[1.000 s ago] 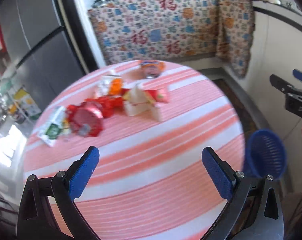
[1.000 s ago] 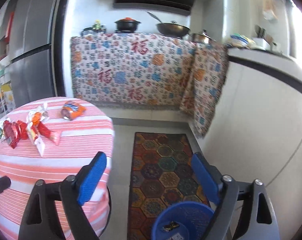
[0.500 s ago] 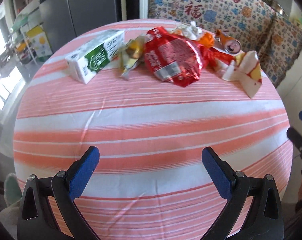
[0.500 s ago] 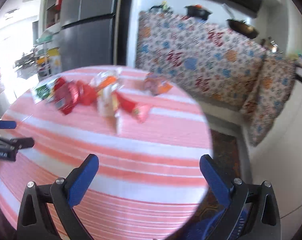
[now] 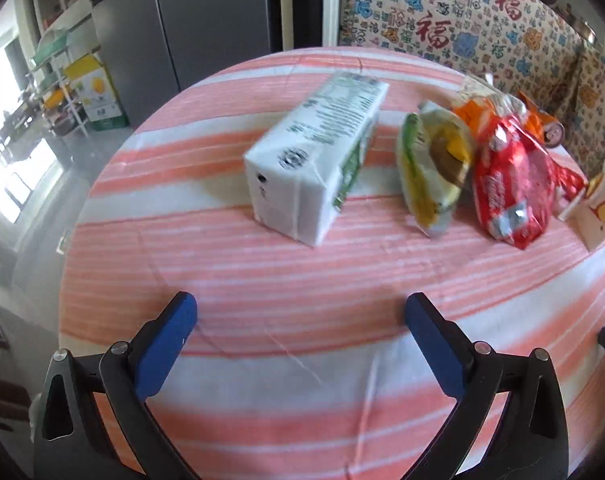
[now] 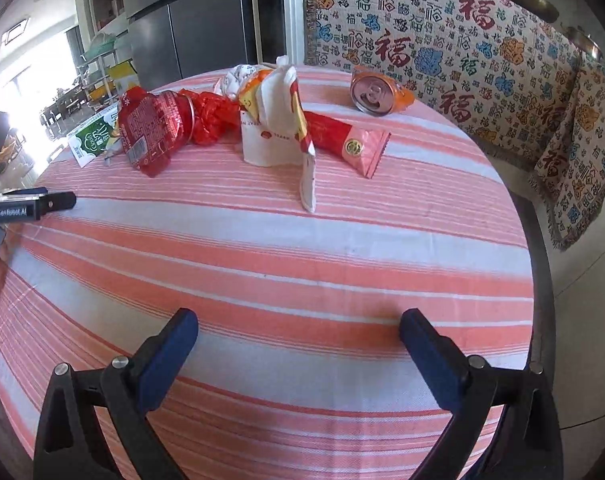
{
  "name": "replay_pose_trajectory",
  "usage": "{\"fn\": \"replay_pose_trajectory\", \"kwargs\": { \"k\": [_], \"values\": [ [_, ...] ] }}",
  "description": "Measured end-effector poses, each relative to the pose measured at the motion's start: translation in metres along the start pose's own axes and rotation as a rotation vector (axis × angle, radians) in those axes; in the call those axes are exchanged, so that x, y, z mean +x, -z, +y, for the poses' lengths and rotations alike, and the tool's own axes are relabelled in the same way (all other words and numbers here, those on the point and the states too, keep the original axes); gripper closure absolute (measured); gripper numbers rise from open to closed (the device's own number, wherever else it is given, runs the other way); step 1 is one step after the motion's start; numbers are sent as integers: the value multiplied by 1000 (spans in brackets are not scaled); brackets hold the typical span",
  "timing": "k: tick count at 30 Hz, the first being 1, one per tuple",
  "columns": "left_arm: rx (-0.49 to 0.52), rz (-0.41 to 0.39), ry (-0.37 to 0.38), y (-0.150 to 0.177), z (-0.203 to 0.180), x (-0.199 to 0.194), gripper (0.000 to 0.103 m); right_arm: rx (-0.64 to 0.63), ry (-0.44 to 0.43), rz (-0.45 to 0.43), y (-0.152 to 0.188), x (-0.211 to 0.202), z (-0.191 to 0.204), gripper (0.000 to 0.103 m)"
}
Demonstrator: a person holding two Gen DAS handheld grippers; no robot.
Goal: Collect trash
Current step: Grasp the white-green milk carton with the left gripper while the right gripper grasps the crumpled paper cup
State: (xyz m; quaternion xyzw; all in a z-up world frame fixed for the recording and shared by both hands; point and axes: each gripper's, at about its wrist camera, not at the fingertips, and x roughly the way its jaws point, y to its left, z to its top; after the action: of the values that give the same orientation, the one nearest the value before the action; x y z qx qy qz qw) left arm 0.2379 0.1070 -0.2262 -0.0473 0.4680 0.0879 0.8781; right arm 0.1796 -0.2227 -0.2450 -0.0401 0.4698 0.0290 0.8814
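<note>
Hovering above the striped tablecloth (image 5: pixel 302 280), the left gripper (image 5: pixel 300 322) is spread wide and empty, with the white-and-green drink carton (image 5: pixel 314 160) lying just ahead of it. The right gripper (image 6: pixel 298 330), also spread wide and empty, its jaws having just been opening, faces the red wrappers (image 6: pixel 154 128) well ahead. Only its view shows the orange can (image 6: pixel 376 94) in full.

Both views are brightly lit by daylight entering from windows (image 5: pixel 6 184) at the far left, which are blown out to white glare. Soft shadows are cast under the carton (image 5: pixel 318 160). Strong fisheye bending and dark vignetting are seen at the edges. Slight motion blur is shown in the left view.
</note>
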Motion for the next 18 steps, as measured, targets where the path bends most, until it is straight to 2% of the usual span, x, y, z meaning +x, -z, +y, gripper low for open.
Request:
{"fn": "replay_pose_trajectory", "kwargs": {
  "k": [5, 11, 13, 14, 16, 18],
  "values": [
    [-37, -17, -18, -25, 15, 16, 0, 24, 14, -7, -8, 3, -10, 0],
    [-31, -90, 42, -35, 9, 9, 1, 18, 15, 32, -31, 20, -13, 0],
    [-13, -105, 56, -36, 4, 6, 4, 17, 14, 36, -40, 27, -12, 1],
    [3, -107, 59, -37, 1, 6, 11, 17, 14, 34, -45, 30, -12, 3],
    [40, -105, 57, -35, -4, 7, 18, 7, 4, 21, -54, 33, -9, 20],
    [71, -110, 41, -35, -9, 7, 21, -6, -27, 3, -62, 34, -5, 30]
  ]
}}
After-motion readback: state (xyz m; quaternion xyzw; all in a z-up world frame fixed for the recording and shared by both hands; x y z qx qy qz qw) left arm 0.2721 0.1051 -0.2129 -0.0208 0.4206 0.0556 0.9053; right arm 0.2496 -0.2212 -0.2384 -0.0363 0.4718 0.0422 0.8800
